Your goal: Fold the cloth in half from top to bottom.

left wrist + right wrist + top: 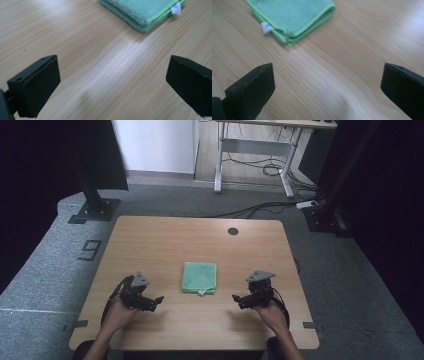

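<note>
Folded green microfibre cloth (199,277): mid-counter (150,240), between both tongs. Left tongs (159,299), right tongs (235,297): wide open, empty. Advice: approach low, pinch near corners together.

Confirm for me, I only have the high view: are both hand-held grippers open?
Observer: Yes. The left hand-held gripper has its jaws wide apart over bare wood.
Operator: And the right?
Observer: The right hand-held gripper is open too, with nothing between its jaws.
Operator: Cloth a single layer?
Observer: No. The green cloth is folded; stacked layers show at its edge in the right gripper view.
Operator: What is the white speck on it?
Observer: A small white tag sticking out at one corner.
</note>
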